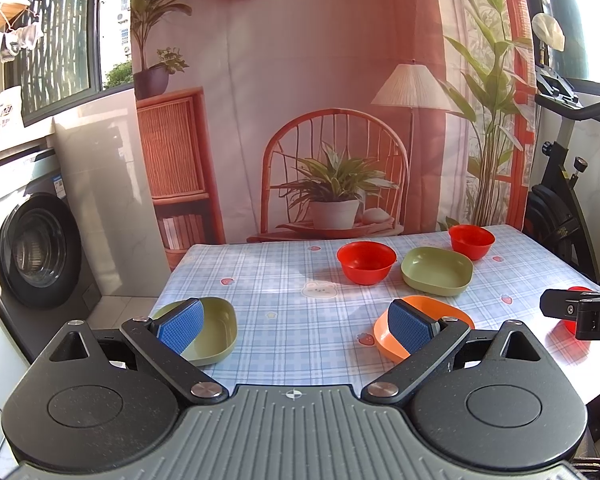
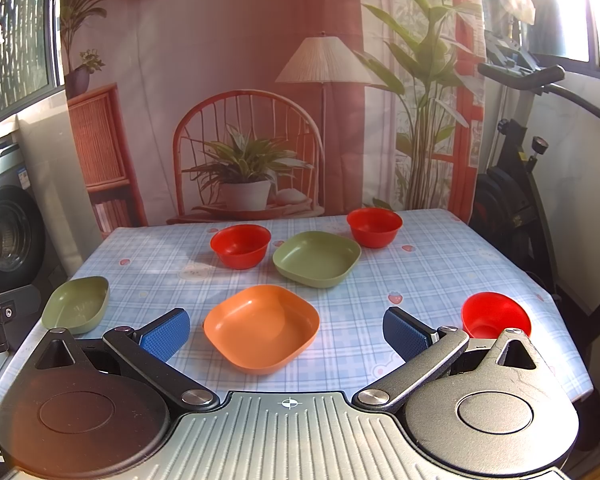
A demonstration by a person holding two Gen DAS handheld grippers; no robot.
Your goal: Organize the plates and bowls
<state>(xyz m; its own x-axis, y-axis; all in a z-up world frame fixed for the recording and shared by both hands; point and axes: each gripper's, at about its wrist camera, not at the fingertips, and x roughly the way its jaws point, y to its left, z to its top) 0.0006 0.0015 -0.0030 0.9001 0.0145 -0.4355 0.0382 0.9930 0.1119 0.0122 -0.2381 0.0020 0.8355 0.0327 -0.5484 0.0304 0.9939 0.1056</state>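
Observation:
On a blue checked tablecloth (image 2: 380, 280) lie an orange square plate (image 2: 261, 329), a green plate (image 2: 317, 258) behind it and a second green plate (image 2: 78, 304) at the left edge. Two red bowls (image 2: 241, 245) (image 2: 374, 226) stand at the back; a third red bowl (image 2: 494, 316) sits near the front right. My right gripper (image 2: 286, 332) hangs open above the near edge, the orange plate between its fingers' lines. My left gripper (image 1: 296, 326) is open too, between the left green plate (image 1: 214, 330) and the orange plate (image 1: 420, 330). Both hold nothing.
A printed backdrop (image 1: 320, 100) hangs behind the table. A washing machine (image 1: 32, 248) stands to the left and an exercise bike (image 2: 532, 168) to the right. Part of the right gripper's body (image 1: 580, 312) shows at the right of the left wrist view.

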